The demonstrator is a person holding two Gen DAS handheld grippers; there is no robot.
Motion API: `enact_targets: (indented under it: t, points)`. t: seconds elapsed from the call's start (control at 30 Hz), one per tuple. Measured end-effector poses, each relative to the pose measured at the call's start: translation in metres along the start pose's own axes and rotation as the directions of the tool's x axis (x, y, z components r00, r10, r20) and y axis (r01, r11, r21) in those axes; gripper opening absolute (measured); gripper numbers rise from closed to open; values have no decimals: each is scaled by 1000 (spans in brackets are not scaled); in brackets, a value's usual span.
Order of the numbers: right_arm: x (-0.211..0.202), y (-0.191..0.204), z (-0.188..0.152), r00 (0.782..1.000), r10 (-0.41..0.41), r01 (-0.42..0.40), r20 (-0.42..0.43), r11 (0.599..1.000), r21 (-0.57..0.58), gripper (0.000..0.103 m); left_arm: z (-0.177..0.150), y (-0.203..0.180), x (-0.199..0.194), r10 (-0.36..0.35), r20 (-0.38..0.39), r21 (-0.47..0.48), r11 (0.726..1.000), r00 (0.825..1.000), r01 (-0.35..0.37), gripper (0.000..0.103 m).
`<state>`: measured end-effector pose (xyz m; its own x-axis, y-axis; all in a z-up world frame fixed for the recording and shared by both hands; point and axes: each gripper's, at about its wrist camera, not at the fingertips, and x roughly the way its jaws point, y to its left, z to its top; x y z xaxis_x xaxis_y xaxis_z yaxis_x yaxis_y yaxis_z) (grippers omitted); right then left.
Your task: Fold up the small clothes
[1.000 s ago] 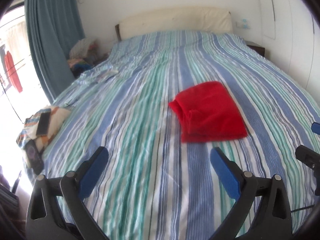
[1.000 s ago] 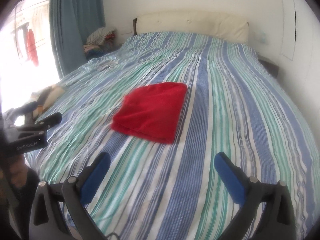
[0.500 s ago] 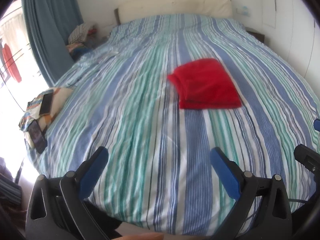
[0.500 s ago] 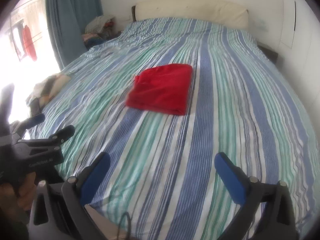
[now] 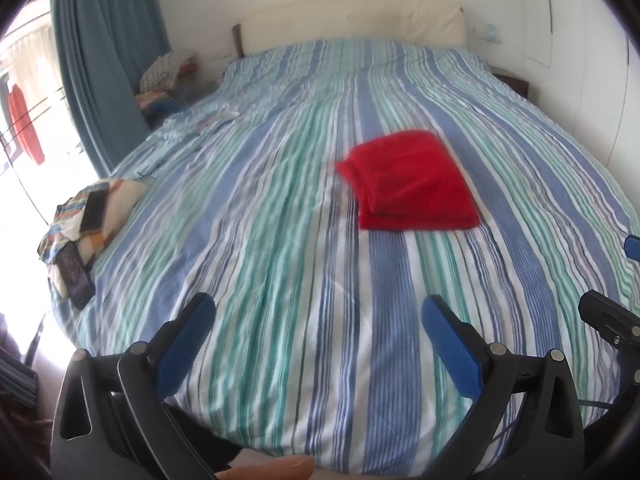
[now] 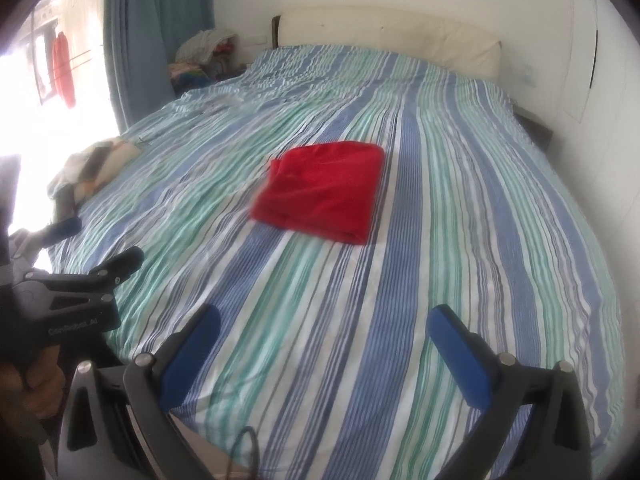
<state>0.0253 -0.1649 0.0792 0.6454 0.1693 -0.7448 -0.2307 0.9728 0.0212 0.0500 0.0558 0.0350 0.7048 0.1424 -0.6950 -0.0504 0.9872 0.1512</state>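
Note:
A red garment (image 5: pixel 410 182) lies folded into a neat rectangle near the middle of the striped bed (image 5: pixel 280 240); it also shows in the right wrist view (image 6: pixel 324 192). My left gripper (image 5: pixel 318 320) is open and empty, held back over the bed's near edge, well short of the garment. My right gripper (image 6: pixel 324 330) is open and empty too, also near the foot of the bed. The left gripper shows at the left edge of the right wrist view (image 6: pixel 96 248).
A patterned cloth with two phones (image 5: pixel 86 220) lies at the bed's left edge. A pile of clothes (image 5: pixel 164 84) sits by the blue curtain (image 5: pixel 100 60). A cream headboard (image 5: pixel 352 18) and white walls bound the far side.
Both grippers pulled back from the garment toward the foot of the bed, then tilted slightly. The red garment lies still, folded. Both grippers stayed open.

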Motion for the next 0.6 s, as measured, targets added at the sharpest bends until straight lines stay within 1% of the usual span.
enact_targets:
  t: [0.1, 0.23, 0.37, 0.47, 0.6]
  points:
    - [0, -1, 0, 1000, -5, 5, -2, 1000, 4, 102, 1, 4, -1, -3, 8, -29, 1000, 1000, 4, 103]
    - [-3, -3, 2, 1000, -26, 26, 3, 1000, 4, 103, 3, 9, -3, -28, 52, -43, 999, 998, 30, 103]
    - [-6, -4, 5, 999, -40, 40, 16, 999, 3, 102, 7, 7, -3, -13, 30, -24, 1000, 999, 13, 103]
    - [-5, -5, 7, 999, -44, 44, 15, 999, 9, 102, 7, 4, -5, -35, 19, -19, 999, 999, 35, 103]
    - [-3, -4, 8, 999, -44, 43, 8, 999, 6, 102, 5, -3, -5, -13, 18, 10, 1000, 1000, 13, 103]
